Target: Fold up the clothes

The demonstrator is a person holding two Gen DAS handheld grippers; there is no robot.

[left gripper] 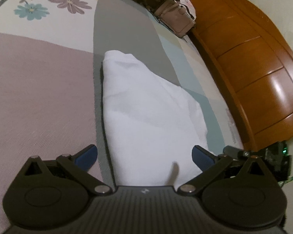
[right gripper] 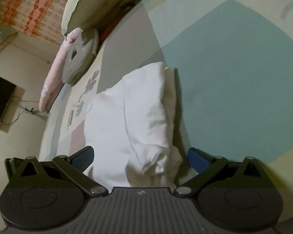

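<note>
A white garment (left gripper: 144,105) lies folded into a narrow bundle on the patterned bed sheet (left gripper: 39,89). My left gripper (left gripper: 144,156) is open, its blue-padded fingers spread on either side of the bundle's near end, with the cloth between them but not pinched. In the right wrist view the same white garment (right gripper: 130,117) shows layered folds and a crumpled near corner. My right gripper (right gripper: 140,157) is also open and straddles that near end. Part of the other gripper (left gripper: 277,156) shows at the right edge of the left wrist view.
A wooden headboard (left gripper: 254,62) curves along the bed's right side, with a pinkish handbag (left gripper: 175,22) by it. Pillows (right gripper: 76,44) and a folded pink quilt (right gripper: 52,78) sit at the bed's far end. A dark box (right gripper: 1,101) hangs on the wall.
</note>
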